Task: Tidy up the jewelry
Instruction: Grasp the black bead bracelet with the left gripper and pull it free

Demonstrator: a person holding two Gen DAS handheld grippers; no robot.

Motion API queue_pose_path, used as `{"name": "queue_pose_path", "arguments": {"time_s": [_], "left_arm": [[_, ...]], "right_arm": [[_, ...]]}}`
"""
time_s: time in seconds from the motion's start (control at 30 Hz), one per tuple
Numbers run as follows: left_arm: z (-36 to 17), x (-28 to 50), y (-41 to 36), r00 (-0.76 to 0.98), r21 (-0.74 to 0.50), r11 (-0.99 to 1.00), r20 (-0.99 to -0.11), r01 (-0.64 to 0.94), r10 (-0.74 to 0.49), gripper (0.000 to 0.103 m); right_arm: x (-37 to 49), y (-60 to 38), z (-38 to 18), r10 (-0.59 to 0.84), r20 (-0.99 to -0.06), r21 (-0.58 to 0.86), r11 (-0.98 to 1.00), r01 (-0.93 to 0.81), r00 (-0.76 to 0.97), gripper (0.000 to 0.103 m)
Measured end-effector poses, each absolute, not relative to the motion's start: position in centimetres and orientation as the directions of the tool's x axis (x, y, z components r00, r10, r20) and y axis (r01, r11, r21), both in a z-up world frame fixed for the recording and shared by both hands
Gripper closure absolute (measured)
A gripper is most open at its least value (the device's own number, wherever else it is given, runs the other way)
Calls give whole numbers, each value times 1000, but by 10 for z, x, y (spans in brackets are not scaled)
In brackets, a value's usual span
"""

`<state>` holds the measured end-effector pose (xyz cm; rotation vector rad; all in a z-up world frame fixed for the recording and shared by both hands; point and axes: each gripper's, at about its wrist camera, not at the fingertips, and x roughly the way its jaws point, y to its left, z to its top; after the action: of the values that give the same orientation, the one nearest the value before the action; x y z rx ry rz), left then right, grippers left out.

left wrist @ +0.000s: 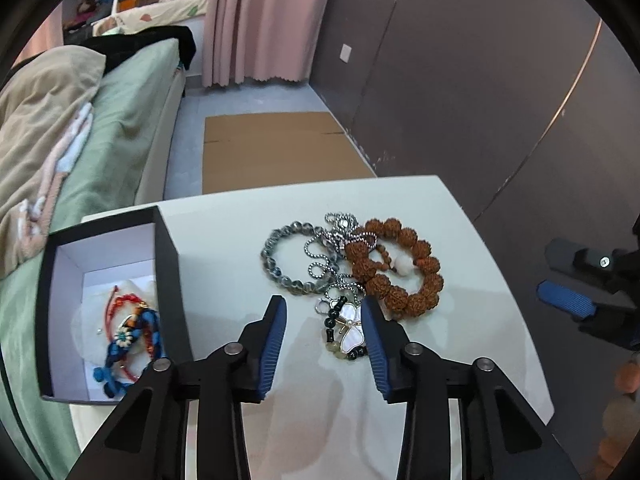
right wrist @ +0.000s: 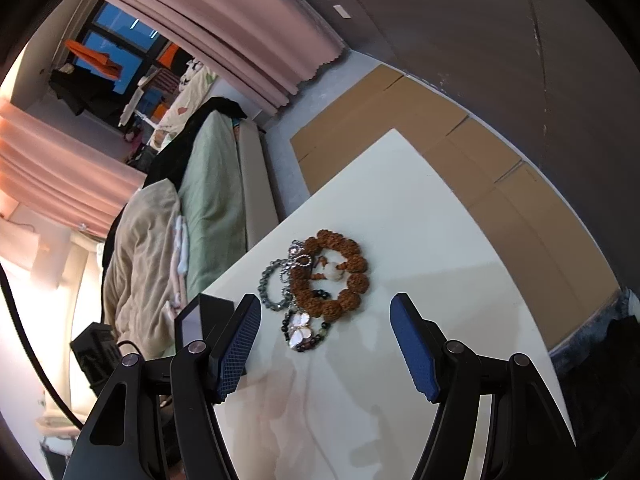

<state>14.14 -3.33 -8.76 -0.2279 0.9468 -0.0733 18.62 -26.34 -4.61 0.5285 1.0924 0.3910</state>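
Our left gripper (left wrist: 324, 312) hangs open, jaws straddling the butterfly bracelet (left wrist: 352, 330) without pressing it; our right gripper (right wrist: 326, 312) gapes open above the white table (right wrist: 420, 220).

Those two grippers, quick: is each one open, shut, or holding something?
Left gripper: open, holding nothing, with the butterfly bracelet between its fingers.
Right gripper: open, empty.

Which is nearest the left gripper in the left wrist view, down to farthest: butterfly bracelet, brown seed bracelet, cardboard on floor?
From left gripper:
1. Butterfly bracelet, between its fingers.
2. Brown seed bracelet, beyond, to the right.
3. Cardboard, on the floor past the table.
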Motion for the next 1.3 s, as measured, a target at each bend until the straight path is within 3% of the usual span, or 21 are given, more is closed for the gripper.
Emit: {"name": "queue_pose_path", "arguments": {"time_s": [0.13,0.67,0.73,0.87,1.3], "left_arm": [[-98,149,-39,563,-208,977,-812,-35,-153,72],[-124,168,-53,503,-185,983,-849,6,-163,78],[-124,167,-51,500,-231,973,-841,16,-208,87],[-119,161,-51,512,-219,975,-836,21,-199,87],[-93,145,-18,545,-414,910,-765,-9,-343,88]], "right_arm": [[190,-264,-49,546,-735,582,812,-40,402,35],[197,-257,-52,557,-742,582,811,-52,373,35],[196,-256,-52,556,-744,579,813,-56,371,35],[195,-256,-53,553,-746,576,815,-57,370,35],[195,-253,-62,537,-765,561,827,-41,355,35]]}}
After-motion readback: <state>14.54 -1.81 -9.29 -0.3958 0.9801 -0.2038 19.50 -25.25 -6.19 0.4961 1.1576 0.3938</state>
